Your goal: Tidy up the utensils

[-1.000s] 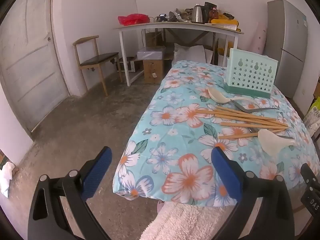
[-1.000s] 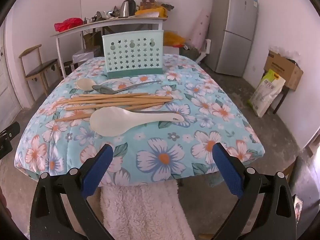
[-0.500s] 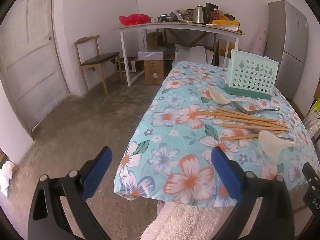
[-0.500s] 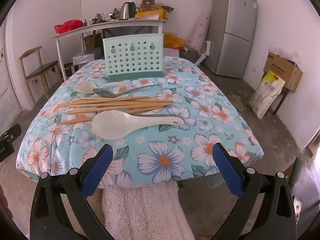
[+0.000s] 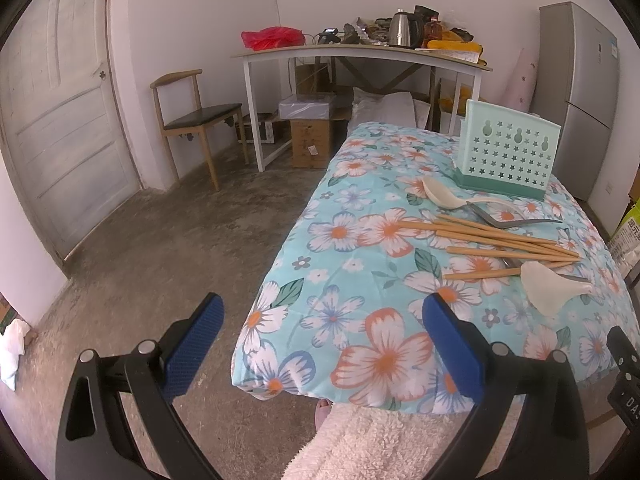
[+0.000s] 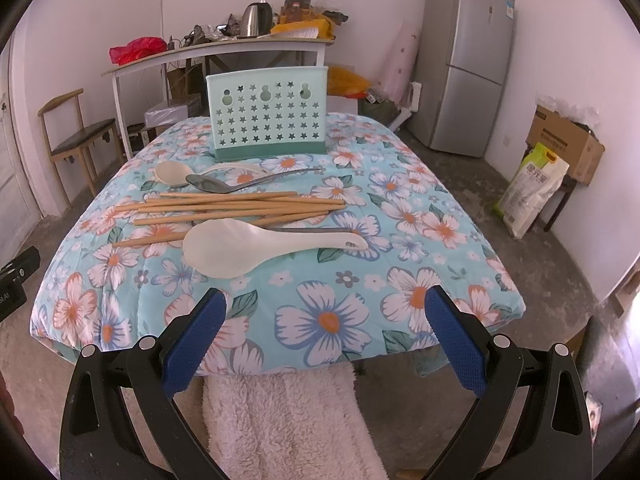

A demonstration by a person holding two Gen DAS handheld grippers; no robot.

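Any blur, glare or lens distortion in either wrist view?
Left wrist: sharp, soft daylight, no glare; fisheye bows the door and white desk. Right wrist: sharp too, rice paddle crisp; fridge leans, dark vignette at corners.

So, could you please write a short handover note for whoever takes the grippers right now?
Left gripper: open, empty, short of the table's near left corner.
Right gripper: open, empty, facing the near edge of the table.
Things: mint utensil holder upright at the far end. In front of it lie a small white spoon, a metal spoon, a bundle of wooden chopsticks and, nearest, a large white rice paddle, which seems to cover another metal utensil.
Done: nothing visibly picked up or moved; holder's inside is hidden.
Left: every utensil on the cloth goes into the holder.
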